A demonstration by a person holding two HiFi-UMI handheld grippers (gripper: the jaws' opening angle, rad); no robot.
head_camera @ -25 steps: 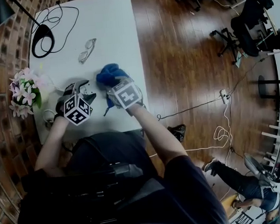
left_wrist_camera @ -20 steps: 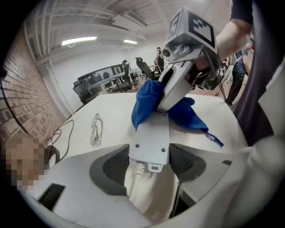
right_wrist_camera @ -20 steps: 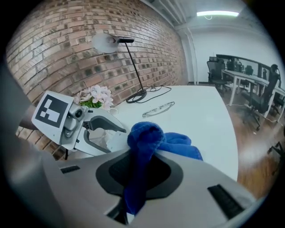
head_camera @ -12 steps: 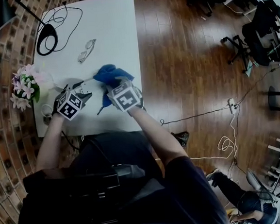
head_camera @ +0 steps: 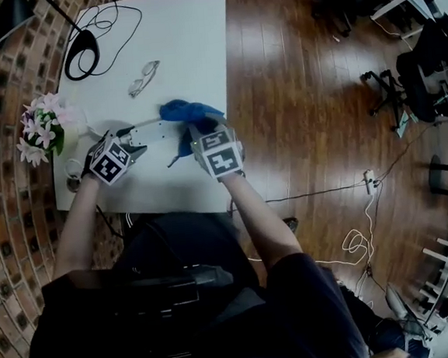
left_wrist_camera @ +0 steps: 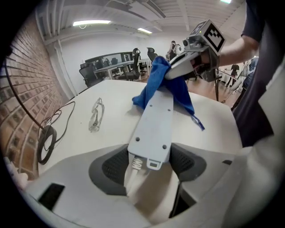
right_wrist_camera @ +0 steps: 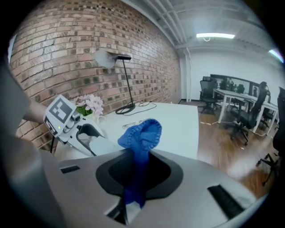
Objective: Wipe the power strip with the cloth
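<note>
The white table (head_camera: 187, 29) is used as the work surface. The power strip (left_wrist_camera: 153, 120) is pinched at its cord end between the left gripper's (left_wrist_camera: 149, 162) jaws, its screw-holed back turned up, seemingly so that face can be wiped. The blue cloth (right_wrist_camera: 140, 133) is clamped in the right gripper (right_wrist_camera: 138, 178), jaws pressed on the fabric, and draped over the strip's far end. Safety glasses (left_wrist_camera: 95, 116) are left well apart.

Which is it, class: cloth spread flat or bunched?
Bunched: the right gripper pinches the cloth, which hangs in folds over the strip.
</note>
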